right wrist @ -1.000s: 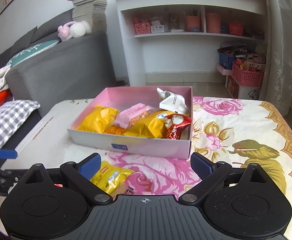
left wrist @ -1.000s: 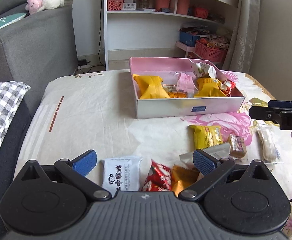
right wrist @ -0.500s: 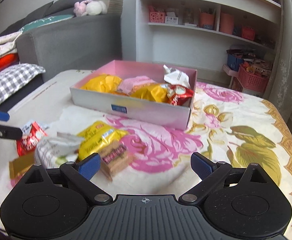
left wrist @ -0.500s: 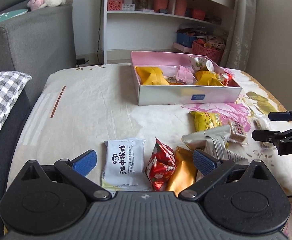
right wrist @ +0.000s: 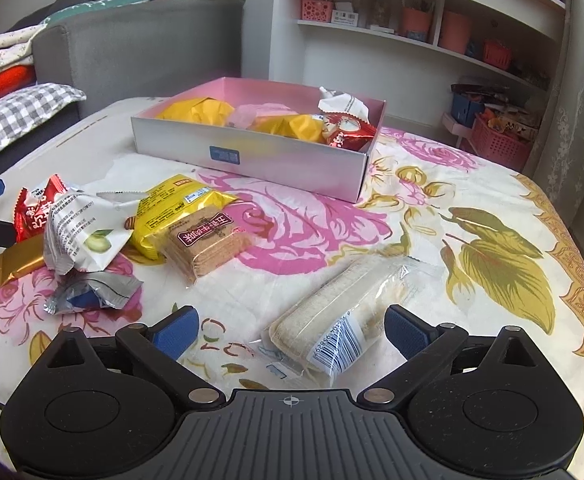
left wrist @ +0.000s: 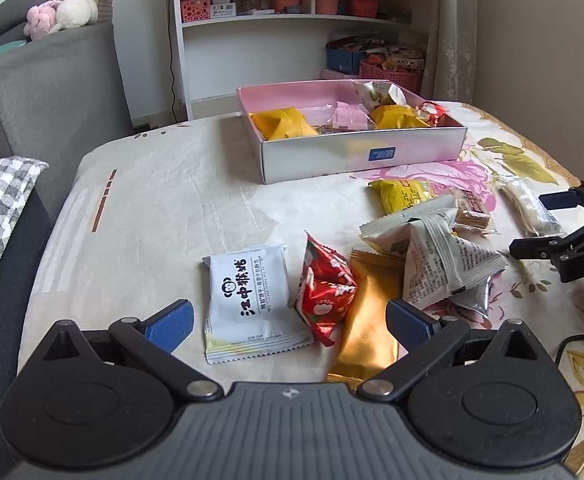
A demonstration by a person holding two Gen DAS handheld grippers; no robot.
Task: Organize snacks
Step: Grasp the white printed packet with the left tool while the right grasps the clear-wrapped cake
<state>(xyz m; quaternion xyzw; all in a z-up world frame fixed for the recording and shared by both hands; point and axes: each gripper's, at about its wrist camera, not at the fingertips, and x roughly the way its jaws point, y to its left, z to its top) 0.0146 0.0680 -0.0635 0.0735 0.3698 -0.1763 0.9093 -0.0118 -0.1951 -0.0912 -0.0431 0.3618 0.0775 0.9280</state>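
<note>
Both tongs wide, empty. Clear-wrapped cake bar nearest right gripper: light, soft, slippery; grip mid-length, gently.

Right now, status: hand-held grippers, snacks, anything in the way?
Both hand-held grippers open, empty: left, right. Clear-wrapped wafer between right's fingers, ungripped. Pink box part filled. Nothing blocking.

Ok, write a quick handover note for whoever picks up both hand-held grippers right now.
Left hand-held gripper: open, empty, over the white packet and red packet.
Right hand-held gripper: open, empty, straddling the clear-wrapped long cake.
Done: several snacks sit in the pink box.
Left: the loose pile on the cloth, including the yellow packet and brown biscuit pack, goes into the box.
</note>
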